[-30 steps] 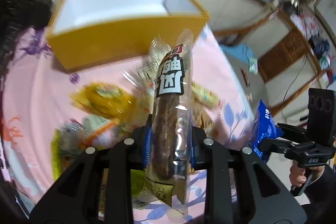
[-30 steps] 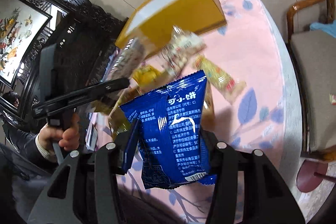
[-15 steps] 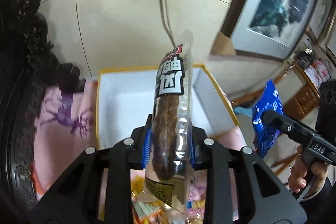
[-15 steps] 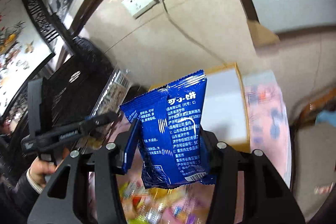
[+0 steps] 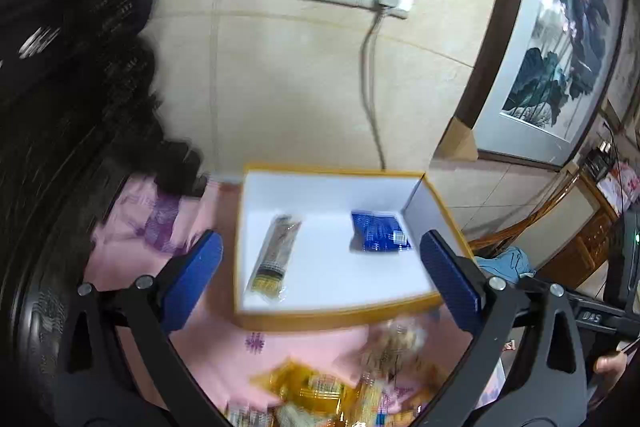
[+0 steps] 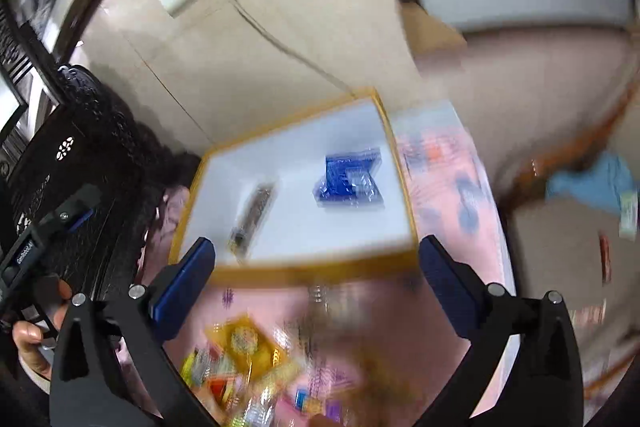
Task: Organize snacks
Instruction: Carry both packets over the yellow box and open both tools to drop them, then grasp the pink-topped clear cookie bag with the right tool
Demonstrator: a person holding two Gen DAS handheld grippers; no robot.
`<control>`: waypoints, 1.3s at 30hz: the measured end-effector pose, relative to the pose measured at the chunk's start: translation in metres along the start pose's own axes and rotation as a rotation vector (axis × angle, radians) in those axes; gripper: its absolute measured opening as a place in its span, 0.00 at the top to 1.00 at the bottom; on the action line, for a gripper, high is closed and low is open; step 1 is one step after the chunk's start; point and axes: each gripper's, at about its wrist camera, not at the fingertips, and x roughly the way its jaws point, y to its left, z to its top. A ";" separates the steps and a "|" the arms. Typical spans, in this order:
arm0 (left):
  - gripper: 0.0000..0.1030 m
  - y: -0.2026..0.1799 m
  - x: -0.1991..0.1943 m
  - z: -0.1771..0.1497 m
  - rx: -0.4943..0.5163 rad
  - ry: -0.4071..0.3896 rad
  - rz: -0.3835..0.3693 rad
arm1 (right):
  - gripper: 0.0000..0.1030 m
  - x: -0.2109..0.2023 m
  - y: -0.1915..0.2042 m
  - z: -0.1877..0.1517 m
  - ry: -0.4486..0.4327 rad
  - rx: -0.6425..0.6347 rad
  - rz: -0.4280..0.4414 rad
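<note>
Snacks lie inside the yellow box (image 5: 340, 317) at frame centre — the sausage stick (image 5: 275, 255) on its white floor to the left, the blue packet (image 5: 380, 231) to the right, well apart. The left gripper (image 5: 320, 267) and right gripper (image 6: 316, 267) have just sprung wide, nothing between either pair of jaws. More wrapped snacks (image 5: 320, 391) blur on the pink tablecloth (image 5: 224, 359) at bottom.

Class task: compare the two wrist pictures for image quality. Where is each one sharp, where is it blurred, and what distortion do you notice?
Left wrist view: the yellow box, sausage pack and blue packet are fairly sharp; the snack pile at the bottom is smeared, and the dark furniture at the left edge streaks. Right wrist view: motion blur almost throughout, with the blue packet doubled. Both: fisheye bending of the picture frame and wall lines.
</note>
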 end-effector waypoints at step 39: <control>0.02 0.089 -0.112 -0.212 -0.097 0.358 0.121 | 0.60 0.074 0.005 -0.212 0.438 0.343 -0.079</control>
